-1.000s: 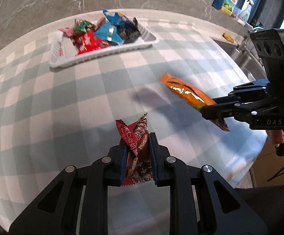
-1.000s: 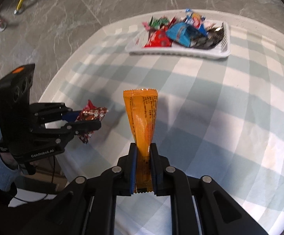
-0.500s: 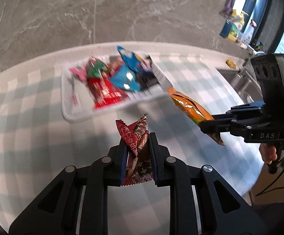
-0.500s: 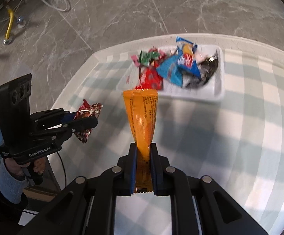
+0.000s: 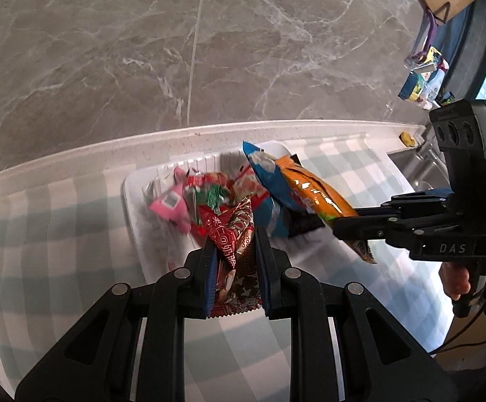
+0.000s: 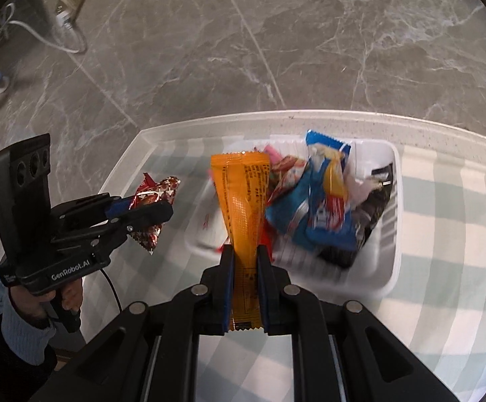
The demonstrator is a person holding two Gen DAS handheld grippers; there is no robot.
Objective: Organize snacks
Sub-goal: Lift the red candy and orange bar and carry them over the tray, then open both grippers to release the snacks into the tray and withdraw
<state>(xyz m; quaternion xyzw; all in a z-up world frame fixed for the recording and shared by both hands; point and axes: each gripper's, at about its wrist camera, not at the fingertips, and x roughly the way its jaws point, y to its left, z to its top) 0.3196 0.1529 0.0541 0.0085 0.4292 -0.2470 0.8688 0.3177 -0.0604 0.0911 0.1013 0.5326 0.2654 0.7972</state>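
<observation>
L gripper [image 5: 235, 251] jaws clamped on red snack [image 5: 233, 234]; R gripper [image 6: 244, 261] on orange pack [image 6: 241, 201] (both above white tray [image 6: 390, 268]).

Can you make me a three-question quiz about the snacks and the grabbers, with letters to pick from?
1. Where does the white tray sit?
A on the checked cloth
B in the sink
C on the floor

2. What colour is the long packet in the right gripper?
A green
B orange
C purple

3. How is the left gripper?
A wide open
B shut on the red snack packet
C lying on the table

Answers:
A, checks show all round the tray.
B, it is bright orange.
B, both pads pinch the wrapper.
</observation>
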